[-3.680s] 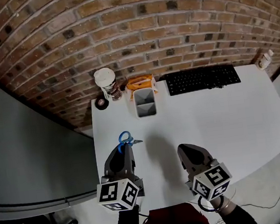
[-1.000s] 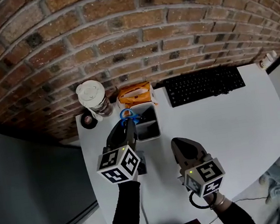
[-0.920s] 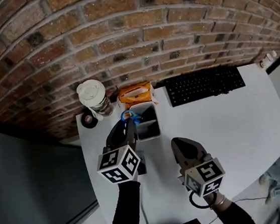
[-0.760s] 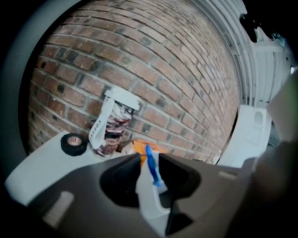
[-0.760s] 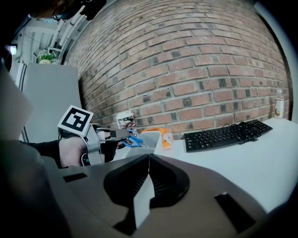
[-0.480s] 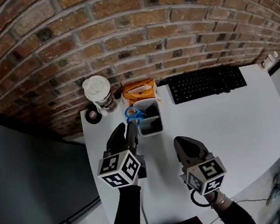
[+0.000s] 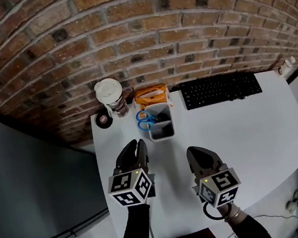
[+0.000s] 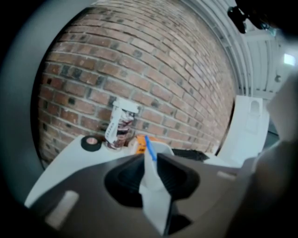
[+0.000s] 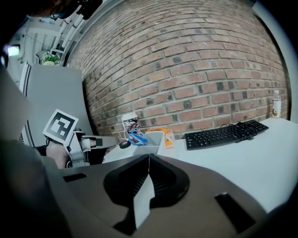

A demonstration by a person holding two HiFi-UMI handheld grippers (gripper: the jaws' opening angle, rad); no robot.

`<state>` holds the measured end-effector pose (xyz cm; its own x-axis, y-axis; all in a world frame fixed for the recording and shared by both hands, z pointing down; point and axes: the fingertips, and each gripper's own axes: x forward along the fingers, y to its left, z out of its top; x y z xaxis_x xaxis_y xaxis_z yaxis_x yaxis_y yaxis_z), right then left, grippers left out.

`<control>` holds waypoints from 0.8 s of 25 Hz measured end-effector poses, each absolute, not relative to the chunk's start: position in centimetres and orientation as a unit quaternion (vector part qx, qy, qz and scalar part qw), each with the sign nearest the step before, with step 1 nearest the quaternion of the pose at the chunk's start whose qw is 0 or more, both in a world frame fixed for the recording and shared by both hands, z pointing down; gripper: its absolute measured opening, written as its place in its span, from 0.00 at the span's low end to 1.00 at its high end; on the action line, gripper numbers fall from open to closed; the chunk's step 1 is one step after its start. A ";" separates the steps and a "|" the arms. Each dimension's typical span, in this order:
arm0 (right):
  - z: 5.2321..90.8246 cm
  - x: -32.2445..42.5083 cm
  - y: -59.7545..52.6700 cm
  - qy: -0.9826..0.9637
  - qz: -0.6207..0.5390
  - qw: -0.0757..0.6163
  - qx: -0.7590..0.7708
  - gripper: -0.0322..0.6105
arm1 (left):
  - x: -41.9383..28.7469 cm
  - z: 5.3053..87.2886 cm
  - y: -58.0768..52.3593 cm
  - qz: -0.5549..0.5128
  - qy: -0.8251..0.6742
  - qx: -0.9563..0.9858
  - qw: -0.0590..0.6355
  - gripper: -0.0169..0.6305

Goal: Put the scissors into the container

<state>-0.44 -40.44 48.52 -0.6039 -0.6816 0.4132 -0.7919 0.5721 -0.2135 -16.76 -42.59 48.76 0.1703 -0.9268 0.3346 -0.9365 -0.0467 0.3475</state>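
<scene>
The blue-handled scissors (image 7: 145,120) stand in the white container (image 7: 163,106), handles up against its left wall. My left gripper (image 7: 136,145) sits just in front of the container, apart from it. Its jaws are closing, a narrow gap remains and nothing is between them. In the left gripper view a blue handle (image 8: 150,148) rises from the container (image 8: 162,148) beyond the left gripper (image 8: 150,159). My right gripper (image 7: 196,153) hovers to the right, shut and empty. The right gripper view shows the scissors (image 9: 134,137), the container (image 9: 152,139) and the right gripper (image 9: 148,157).
On the white table (image 7: 247,125), a lidded paper cup (image 7: 109,96) and a black tape roll (image 7: 104,119) stand left of the container. An orange box (image 7: 151,95) sits behind it. A black keyboard (image 7: 218,88) and a small bottle (image 7: 284,64) lie along the brick wall.
The left gripper held the scissors over the container, let them go into it, and has drawn back toward me. The right gripper has hardly moved.
</scene>
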 end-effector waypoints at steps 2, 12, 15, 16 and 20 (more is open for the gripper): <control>48.5 -0.3 -40.1 -0.875 0.191 0.143 0.421 0.06 | -16.7 48.8 -42.0 0.014 -0.645 0.723 0.247 0.14; 48.0 0.8 -37.7 -0.878 0.193 0.140 0.414 0.06 | -15.7 48.3 -38.6 0.026 -0.652 0.720 0.238 0.03; 47.6 1.2 -37.0 -0.879 0.192 0.139 0.413 0.06 | -15.2 47.8 -37.5 0.027 -0.649 0.724 0.232 0.03; 47.5 1.4 -36.8 -0.880 0.189 0.137 0.414 0.06 | -15.0 47.6 -37.1 0.028 -0.648 0.725 0.229 0.03; 46.7 1.6 -35.7 -0.884 0.187 0.133 0.408 0.06 | -14.5 47.0 -35.2 0.033 -0.648 0.728 0.221 0.03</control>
